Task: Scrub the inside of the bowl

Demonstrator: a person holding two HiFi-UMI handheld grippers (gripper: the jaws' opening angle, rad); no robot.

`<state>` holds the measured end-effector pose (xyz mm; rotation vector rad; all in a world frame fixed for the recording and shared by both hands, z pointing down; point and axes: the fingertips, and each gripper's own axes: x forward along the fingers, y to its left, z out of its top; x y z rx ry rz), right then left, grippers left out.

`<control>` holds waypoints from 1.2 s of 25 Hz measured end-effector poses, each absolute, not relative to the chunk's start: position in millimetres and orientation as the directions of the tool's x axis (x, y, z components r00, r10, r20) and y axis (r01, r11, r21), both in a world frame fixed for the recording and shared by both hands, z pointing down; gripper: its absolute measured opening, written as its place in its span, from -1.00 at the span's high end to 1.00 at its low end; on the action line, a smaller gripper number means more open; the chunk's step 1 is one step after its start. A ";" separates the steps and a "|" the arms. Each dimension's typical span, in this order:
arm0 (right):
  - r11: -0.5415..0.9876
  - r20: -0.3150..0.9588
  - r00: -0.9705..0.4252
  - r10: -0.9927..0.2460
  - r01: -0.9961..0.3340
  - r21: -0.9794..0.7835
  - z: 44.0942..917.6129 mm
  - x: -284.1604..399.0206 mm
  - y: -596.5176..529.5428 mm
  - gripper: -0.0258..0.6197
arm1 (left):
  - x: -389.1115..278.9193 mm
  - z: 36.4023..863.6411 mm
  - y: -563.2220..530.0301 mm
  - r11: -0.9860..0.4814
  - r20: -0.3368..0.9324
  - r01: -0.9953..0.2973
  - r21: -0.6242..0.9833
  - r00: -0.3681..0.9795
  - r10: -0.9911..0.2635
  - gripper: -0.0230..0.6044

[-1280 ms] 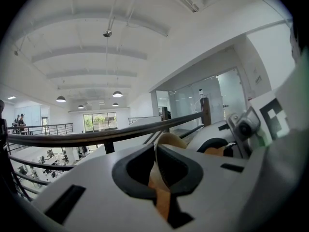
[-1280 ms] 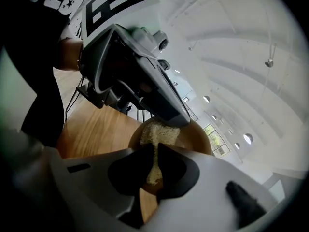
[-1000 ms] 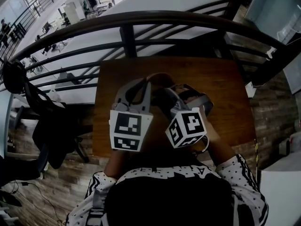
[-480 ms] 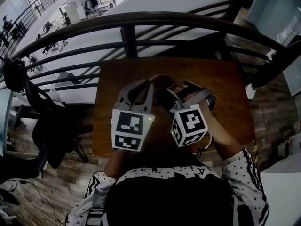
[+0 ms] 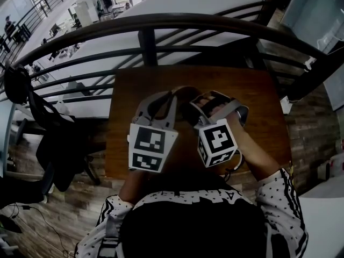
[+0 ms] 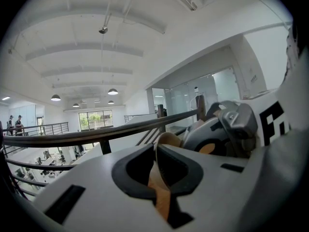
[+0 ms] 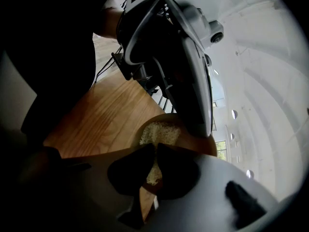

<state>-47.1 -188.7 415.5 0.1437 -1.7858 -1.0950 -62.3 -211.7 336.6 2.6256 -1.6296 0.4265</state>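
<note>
Peering down, the head view buries the wooden bowl (image 7: 205, 141) behind both marker cubes above the table (image 5: 258, 101); the left gripper (image 6: 157, 150) view shows jaws clamped on its thin rim, edge-on; the right gripper (image 7: 154, 152) view shows jaws pinching a pale scrub pad (image 7: 159, 129), lengthwise into the bowl's mouth, which faces that gripper.

Tan bowl (image 7: 203, 147) — pale speckled sponge (image 7: 159, 131) — wood-grain table (image 7: 110, 115).

Fisheye views, black at the corners.
Daylight from far windows (image 6: 96, 120) and ceiling lamps (image 6: 112, 91); bench (image 5: 258, 106) dim; left claw (image 6: 157, 153) blurred up close.
</note>
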 end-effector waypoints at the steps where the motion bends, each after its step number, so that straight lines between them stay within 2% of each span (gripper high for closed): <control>1: 0.573 0.686 -0.488 -0.540 0.383 0.724 416.2 -45.5 -188.9 0.80 | -61.3 336.8 -212.0 -0.456 0.244 -0.881 -0.124 0.418 -0.875 0.84; 13: 0.385 0.676 -0.410 -0.613 0.592 0.708 413.9 -38.8 -197.0 0.80 | -62.0 335.8 -212.2 -0.467 0.232 -0.878 -0.103 0.435 -0.870 0.84; 20: 0.298 0.609 -0.506 -0.612 0.565 0.769 404.1 -48.2 -184.0 0.80 | -69.1 337.2 -214.1 -0.452 0.227 -0.889 -0.078 0.425 -0.876 0.84; 30: -0.066 0.504 -0.531 -0.682 0.730 0.680 385.8 -33.3 -190.6 0.80 | -64.3 335.0 -215.8 -0.476 0.225 -0.878 -0.048 0.454 -0.862 0.85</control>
